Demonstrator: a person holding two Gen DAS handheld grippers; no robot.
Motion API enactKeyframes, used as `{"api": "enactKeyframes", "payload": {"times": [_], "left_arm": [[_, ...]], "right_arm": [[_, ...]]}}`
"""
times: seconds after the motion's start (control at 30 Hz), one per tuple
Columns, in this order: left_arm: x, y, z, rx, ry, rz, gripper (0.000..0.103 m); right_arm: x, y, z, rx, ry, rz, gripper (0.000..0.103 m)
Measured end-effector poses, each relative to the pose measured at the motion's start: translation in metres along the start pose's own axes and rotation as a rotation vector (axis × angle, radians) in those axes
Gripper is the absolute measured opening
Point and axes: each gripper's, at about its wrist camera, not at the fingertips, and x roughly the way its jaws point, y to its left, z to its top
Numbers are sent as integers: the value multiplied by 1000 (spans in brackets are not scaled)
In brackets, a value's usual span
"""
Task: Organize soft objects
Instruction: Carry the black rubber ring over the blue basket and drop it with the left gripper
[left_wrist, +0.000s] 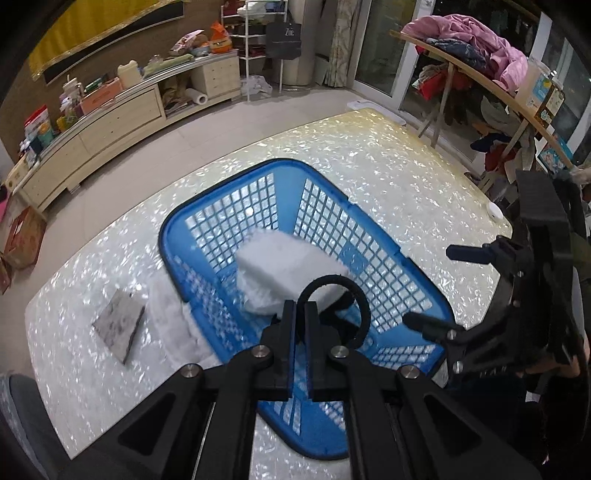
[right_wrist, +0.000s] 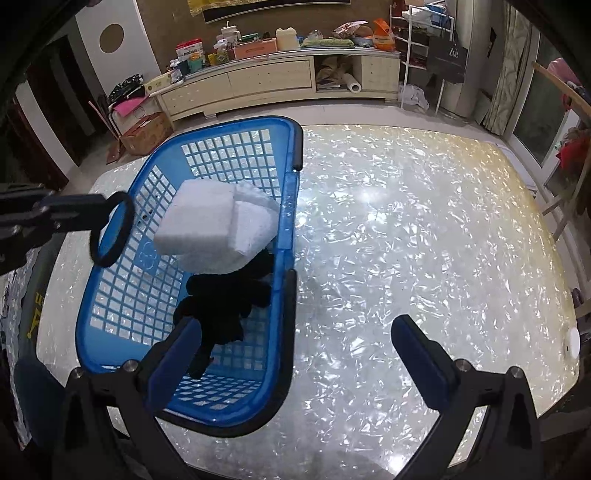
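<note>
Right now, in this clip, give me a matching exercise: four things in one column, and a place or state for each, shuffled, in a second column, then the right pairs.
Things:
1. black ring
2. white foam blocks
3. black plush toy
4. grey slab

Places or states:
A. lying on the table, outside the blue basket
B. pinched between the left gripper's fingers, above the basket
C. stacked inside the basket
D. in the basket, beside the open right gripper's near finger

Pairs: 1-B, 2-C, 3-D, 4-A
</note>
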Motion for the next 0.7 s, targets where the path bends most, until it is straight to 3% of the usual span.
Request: {"api": "enactKeyframes", "payload": {"times": [0.47, 0.7], "left_arm": [[58, 1, 27, 38, 59, 26, 3], [84, 3, 19, 35, 114, 36, 3]], "right_arm": [[14, -15, 5, 29, 6, 17, 103], [19, -17, 3, 37, 12, 27, 103]]}}
